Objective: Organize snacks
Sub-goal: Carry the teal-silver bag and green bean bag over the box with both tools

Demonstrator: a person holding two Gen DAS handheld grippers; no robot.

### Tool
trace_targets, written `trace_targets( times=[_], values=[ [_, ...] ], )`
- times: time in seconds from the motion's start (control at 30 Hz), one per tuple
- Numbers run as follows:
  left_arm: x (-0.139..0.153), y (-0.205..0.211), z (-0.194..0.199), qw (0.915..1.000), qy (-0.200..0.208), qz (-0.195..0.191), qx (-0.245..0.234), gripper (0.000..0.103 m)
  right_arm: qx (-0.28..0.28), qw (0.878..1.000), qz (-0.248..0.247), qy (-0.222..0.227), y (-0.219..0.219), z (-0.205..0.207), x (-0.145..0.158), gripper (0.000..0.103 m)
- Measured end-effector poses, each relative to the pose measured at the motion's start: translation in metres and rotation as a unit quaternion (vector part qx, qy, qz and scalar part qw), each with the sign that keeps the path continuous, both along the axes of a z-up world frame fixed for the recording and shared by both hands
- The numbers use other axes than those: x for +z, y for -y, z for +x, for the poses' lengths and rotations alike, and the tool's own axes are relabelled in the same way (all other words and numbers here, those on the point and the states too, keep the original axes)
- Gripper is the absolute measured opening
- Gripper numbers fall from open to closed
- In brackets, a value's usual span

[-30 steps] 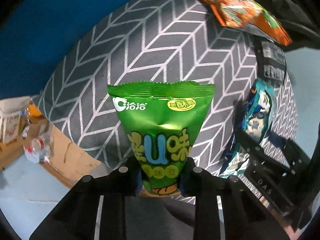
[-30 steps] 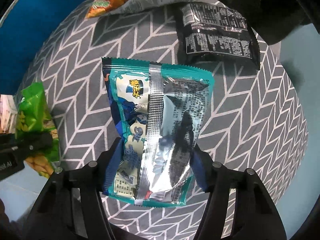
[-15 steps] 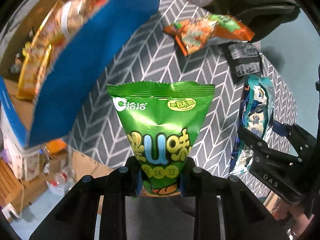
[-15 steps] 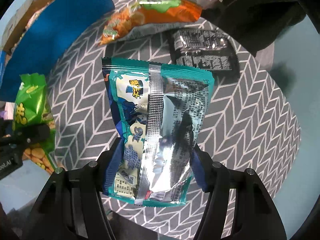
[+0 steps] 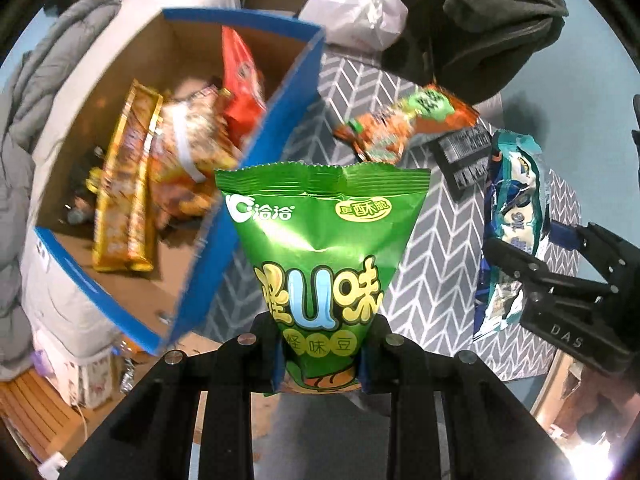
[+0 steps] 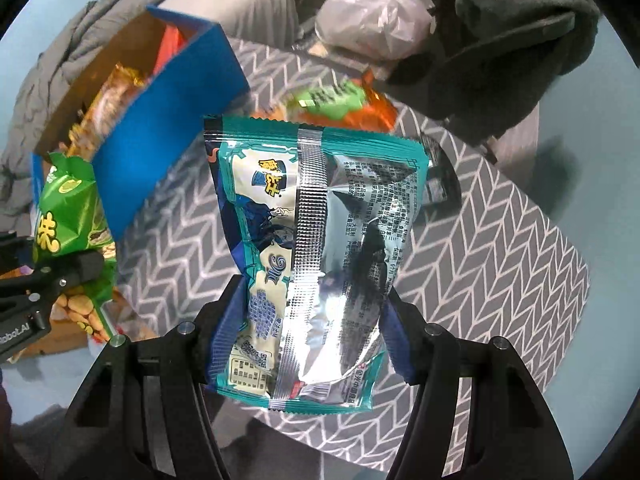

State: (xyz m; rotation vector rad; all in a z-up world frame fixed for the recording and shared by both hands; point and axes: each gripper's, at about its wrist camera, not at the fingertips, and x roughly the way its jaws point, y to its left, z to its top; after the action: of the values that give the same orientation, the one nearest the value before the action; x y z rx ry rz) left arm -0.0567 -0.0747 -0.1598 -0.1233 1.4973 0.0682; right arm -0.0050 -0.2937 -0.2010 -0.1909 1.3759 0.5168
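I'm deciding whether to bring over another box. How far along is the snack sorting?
Done: several snack packs already lie in the blue box. In hand: the left gripper is shut on the green bag, the right gripper on the teal bag, both above the patterned cloth. Left: the orange bag and the black packet on the cloth.

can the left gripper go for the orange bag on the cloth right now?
Probably not. The left gripper is shut on the green bag, so its jaws are taken. The orange bag lies uncovered on the cloth, so the path looks free once the green bag is dropped.
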Motion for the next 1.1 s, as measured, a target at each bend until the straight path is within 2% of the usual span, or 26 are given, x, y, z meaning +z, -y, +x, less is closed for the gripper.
trace_targets(
  times=[0.2, 0.47, 0.7, 1.1],
  values=[
    [0.025, -0.032, 0.008, 0.9999, 0.013, -0.002, 0.002, 0.026, 0.001, 1.000, 0.018, 0.007, -0.024, 0.016, 0.021, 0.064],
    [0.038, -0.077, 0.022, 0.9994, 0.026, 0.001, 0.021, 0.027, 0.020, 0.998, 0.050, 0.014, -0.081, 0.033, 0.036, 0.064],
    [0.038, -0.130, 0.035, 0.9982, 0.033, 0.016, 0.048, 0.027, 0.048, 0.996, 0.065, 0.025, -0.143, 0.050, 0.048, 0.064],
    [0.018, -0.200, 0.063, 0.9970, 0.031, 0.051, 0.050, 0.027, 0.085, 0.995, 0.050, 0.028, -0.239, 0.068, 0.044, 0.064]
  ],
)
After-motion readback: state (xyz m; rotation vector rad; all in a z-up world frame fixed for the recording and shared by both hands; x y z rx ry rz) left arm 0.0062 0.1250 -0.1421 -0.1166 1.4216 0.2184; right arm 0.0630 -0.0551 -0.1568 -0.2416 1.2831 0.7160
